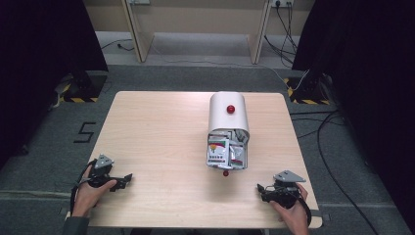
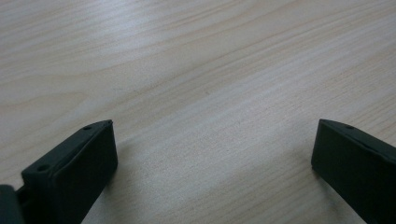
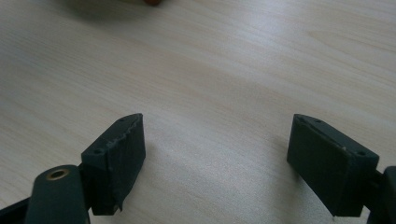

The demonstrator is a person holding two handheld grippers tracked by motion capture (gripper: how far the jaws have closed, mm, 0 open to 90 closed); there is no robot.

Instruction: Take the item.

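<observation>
High view: two grippers, left gripper point(image 1: 128, 177), right gripper point(image 1: 260, 188), one container point(image 1: 228, 117).

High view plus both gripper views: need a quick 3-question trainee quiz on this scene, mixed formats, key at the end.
1. True or false: the drawer of the white box is pulled out toward the person.
2. What lies in the drawer? A) packets B) fruit C) tools
3. Fill in: the left gripper and the right gripper both have their jaws ____, with bare table between them.

Key:
1. True. The drawer sticks out at the near end, its red knob facing the person.
2. A. Printed packets fill it.
3. Open. Each gripper view shows the jaws wide apart over bare wood.
</observation>
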